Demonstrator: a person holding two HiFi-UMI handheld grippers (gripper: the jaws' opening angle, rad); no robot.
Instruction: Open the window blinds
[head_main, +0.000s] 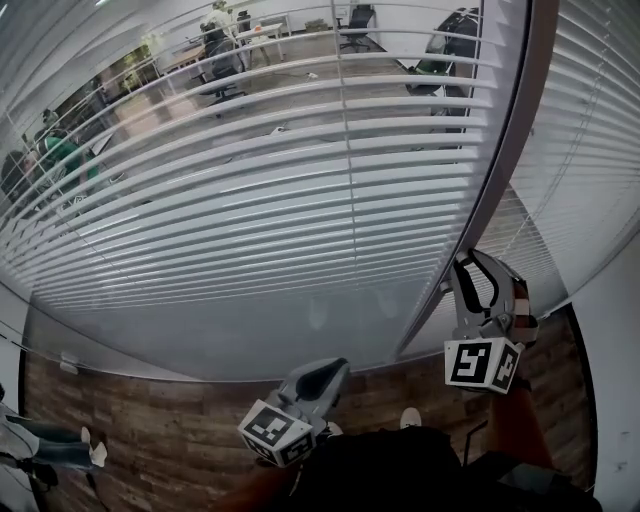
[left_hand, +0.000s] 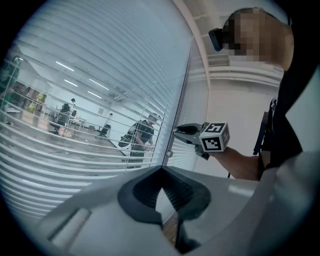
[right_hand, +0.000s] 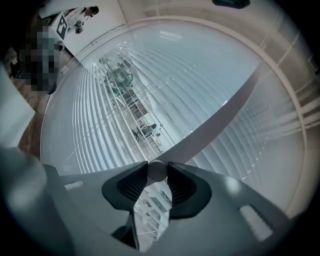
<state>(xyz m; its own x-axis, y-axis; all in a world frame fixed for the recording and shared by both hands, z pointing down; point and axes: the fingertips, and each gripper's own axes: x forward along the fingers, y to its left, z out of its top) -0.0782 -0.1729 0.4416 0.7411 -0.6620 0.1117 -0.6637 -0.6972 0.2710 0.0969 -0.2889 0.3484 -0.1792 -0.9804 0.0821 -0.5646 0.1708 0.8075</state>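
as the right tool (right_hand: 157, 173) clamps the wand (right_hand: 156, 170), blinds (head_main: 250, 200) hang lowered.

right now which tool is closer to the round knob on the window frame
Right. The right tool is at the window frame, jaws closed on the round knob. The left tool sits lower and to the left, apart from it, jaws together, empty.

Smooth glossy white blinds (head_main: 250, 200), wood-grain plank floor (head_main: 150, 420), matt grey window frame (head_main: 505, 170)

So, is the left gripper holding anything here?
No, in the left gripper view the left gripper has its jaw tips together with nothing between them, only the blinds beyond.
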